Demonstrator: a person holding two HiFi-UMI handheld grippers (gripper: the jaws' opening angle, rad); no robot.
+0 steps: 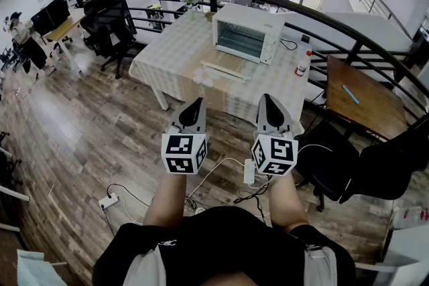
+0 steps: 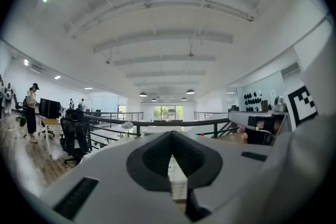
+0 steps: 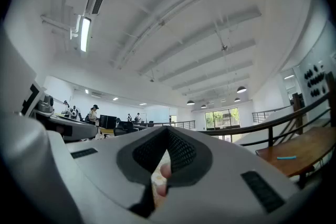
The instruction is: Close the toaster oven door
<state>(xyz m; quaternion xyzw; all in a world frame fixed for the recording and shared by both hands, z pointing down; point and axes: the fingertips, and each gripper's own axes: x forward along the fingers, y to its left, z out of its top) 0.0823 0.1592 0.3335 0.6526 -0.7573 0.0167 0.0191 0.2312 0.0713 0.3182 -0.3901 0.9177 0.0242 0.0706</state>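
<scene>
Toaster oven [image 1: 244, 33] is sitting toward the far right of a cloth-covered table [image 1: 167, 50], well apart from both grippers, so the closing is not yet under way. At far left, dark office chairs [image 1: 110, 27] are standing clear of the route. The left gripper [image 1: 196, 104] is being held level over the wooden floor, its jaws pressed together on nothing. Beyond it, a pale flat strip is lying in front of the oven, probably the door [image 1: 224, 70] dropped open, though it is too small to be sure. The right gripper [image 1: 267, 100] is pointing slightly upward, jaws likewise meeting and empty. Further right, a bottle [image 1: 303, 63] is standing near the oven, and a black chair [image 1: 335, 167] is crowding the near approach.
</scene>
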